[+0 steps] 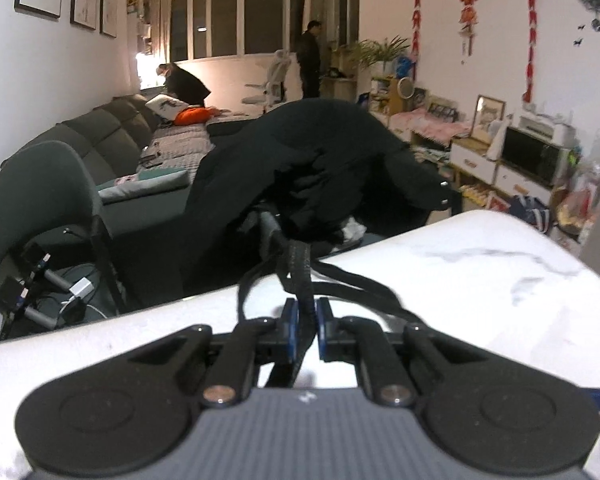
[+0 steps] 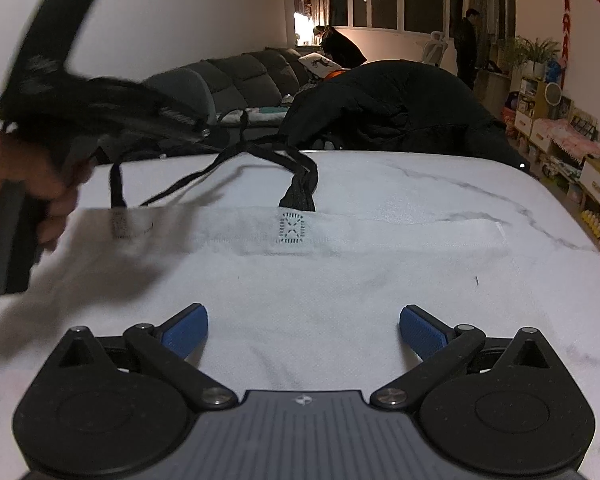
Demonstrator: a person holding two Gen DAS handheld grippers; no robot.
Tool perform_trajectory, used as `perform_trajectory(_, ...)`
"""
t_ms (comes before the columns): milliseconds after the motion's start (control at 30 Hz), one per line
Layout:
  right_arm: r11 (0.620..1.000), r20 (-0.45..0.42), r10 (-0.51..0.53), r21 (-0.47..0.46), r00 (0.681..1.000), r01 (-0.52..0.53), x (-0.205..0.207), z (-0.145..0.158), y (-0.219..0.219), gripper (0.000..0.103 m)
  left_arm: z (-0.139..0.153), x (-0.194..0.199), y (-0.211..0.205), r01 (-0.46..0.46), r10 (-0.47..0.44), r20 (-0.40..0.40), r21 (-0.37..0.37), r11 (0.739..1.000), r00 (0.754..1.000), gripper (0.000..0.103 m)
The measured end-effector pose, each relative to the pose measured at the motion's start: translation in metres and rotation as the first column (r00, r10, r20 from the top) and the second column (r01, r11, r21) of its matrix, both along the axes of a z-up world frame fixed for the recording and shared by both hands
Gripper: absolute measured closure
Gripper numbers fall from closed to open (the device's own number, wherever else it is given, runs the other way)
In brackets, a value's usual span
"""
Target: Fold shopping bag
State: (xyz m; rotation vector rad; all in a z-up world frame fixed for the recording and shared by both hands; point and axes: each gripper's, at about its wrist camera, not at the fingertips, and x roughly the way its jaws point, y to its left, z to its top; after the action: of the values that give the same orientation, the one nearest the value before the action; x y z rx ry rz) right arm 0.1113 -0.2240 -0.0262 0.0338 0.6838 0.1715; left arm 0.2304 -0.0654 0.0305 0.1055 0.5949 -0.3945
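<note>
A white shopping bag (image 2: 340, 272) lies flat on the marble table (image 2: 440, 184), its black strap handles (image 2: 300, 184) trailing toward the far edge. In the left wrist view my left gripper (image 1: 304, 330) is shut on a black strap handle (image 1: 300, 276) just above the table (image 1: 480, 280). The right wrist view shows that same left gripper, blurred, held by a hand (image 2: 32, 184) at the bag's left corner. Over the bag's near part hovers my right gripper (image 2: 303, 330), open, with nothing between its blue pads (image 2: 186, 330).
A black coat (image 1: 320, 168) is heaped on a chair right behind the table's far edge. A grey sofa (image 1: 100, 148) runs along the left wall and low cabinets (image 1: 500, 160) along the right. Two people stand far back by the windows.
</note>
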Motion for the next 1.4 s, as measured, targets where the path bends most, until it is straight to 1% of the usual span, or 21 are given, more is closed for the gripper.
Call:
perform_trajectory(133, 0.997, 0.012, -0.055, 0.061, 0.998, 0.055, 0.001, 0.002, -0.012, 0.0, 0.009, -0.023, 0.004, 0.033, -0.033, 0.016, -0.012, 0.999, 0.999, 0.095)
perform_trajectory(267, 0.983, 0.023, -0.105, 0.153, 0.994, 0.101, 0.002, 0.002, -0.028, 0.0, 0.013, -0.041, 0.009, 0.058, -0.057, 0.02, -0.026, 0.998, 0.998, 0.095)
perform_trajectory(400, 0.967, 0.031, -0.137, 0.22, 0.99, 0.127, 0.001, 0.003, -0.038, 0.0, 0.018, -0.054, 0.015, 0.074, -0.073, 0.025, -0.041, 0.996, 0.997, 0.095)
perform_trajectory(500, 0.958, 0.035, -0.154, 0.251, 0.987, 0.141, -0.001, 0.004, -0.042, 0.0, 0.022, -0.065, 0.02, 0.099, -0.098, 0.018, -0.058, 0.993, 0.995, 0.094)
perform_trajectory(600, 0.954, 0.05, -0.181, 0.25, 0.982, 0.163, -0.002, 0.007, -0.044, 0.0, 0.026, -0.079, 0.026, 0.129, -0.128, 0.012, -0.074, 0.989, 0.992, 0.094)
perform_trajectory(700, 0.961, 0.114, -0.19, 0.224, 0.975, 0.161, -0.008, 0.014, -0.043, 0.0, 0.024, -0.098, 0.029, 0.166, -0.167, 0.001, -0.088, 0.982, 0.986, 0.093)
perform_trajectory(800, 0.963, 0.167, -0.197, 0.217, 0.966, 0.159, -0.012, 0.021, -0.043, 0.0, 0.02, -0.116, 0.033, 0.204, -0.208, -0.019, -0.109, 0.973, 0.978, 0.092)
perform_trajectory(867, 0.963, 0.187, -0.204, 0.215, 0.961, 0.162, -0.014, 0.023, -0.044, 0.0, 0.016, -0.127, 0.036, 0.233, -0.238, -0.032, -0.119, 0.965, 0.971, 0.091)
perform_trajectory(967, 0.963, 0.202, -0.207, 0.213, 0.957, 0.163, -0.015, 0.024, -0.046, 0.0, 0.009, -0.138, 0.037, 0.293, -0.299, -0.041, -0.114, 0.949, 0.953, 0.089)
perform_trajectory(1033, 0.964, 0.198, -0.204, 0.214, 0.959, 0.161, -0.014, 0.024, -0.046, 0.0, 0.005, -0.145, 0.038, 0.33, -0.337, -0.045, -0.112, 0.937, 0.941, 0.084)
perform_trajectory(1100, 0.964, 0.194, -0.204, 0.213, 0.96, 0.162, -0.013, 0.023, -0.047, 0.0, 0.0, -0.15, 0.039, 0.366, -0.373, -0.052, -0.11, 0.924, 0.926, 0.077)
perform_trajectory(1200, 0.964, 0.189, -0.203, 0.213, 0.961, 0.162, -0.013, 0.022, -0.048, 0.0, -0.008, -0.151, 0.035, 0.409, -0.417, -0.093, -0.091, 0.908, 0.904, 0.064)
perform_trajectory(1233, 0.963, 0.188, -0.204, 0.214, 0.961, 0.163, -0.013, 0.021, -0.048, 0.0, -0.007, -0.152, 0.035, 0.406, -0.412, -0.09, -0.076, 0.911, 0.907, 0.062)
perform_trajectory(1267, 0.963, 0.187, -0.205, 0.213, 0.961, 0.165, -0.013, 0.021, -0.048, 0.0, -0.004, -0.151, 0.037, 0.387, -0.392, -0.074, -0.071, 0.919, 0.917, 0.057)
perform_trajectory(1333, 0.964, 0.184, -0.205, 0.208, 0.961, 0.166, -0.012, 0.021, -0.048, 0.0, 0.003, -0.149, 0.041, 0.348, -0.351, -0.043, -0.062, 0.935, 0.935, 0.052)
perform_trajectory(1367, 0.964, 0.182, -0.205, 0.206, 0.962, 0.167, -0.012, 0.02, -0.048, 0.0, 0.006, -0.147, 0.043, 0.328, -0.33, -0.027, -0.058, 0.943, 0.944, 0.048)
perform_trajectory(1400, 0.965, 0.18, -0.204, 0.205, 0.962, 0.167, -0.012, 0.02, -0.047, 0.0, 0.01, -0.146, 0.044, 0.309, -0.31, -0.005, -0.053, 0.95, 0.951, 0.039)
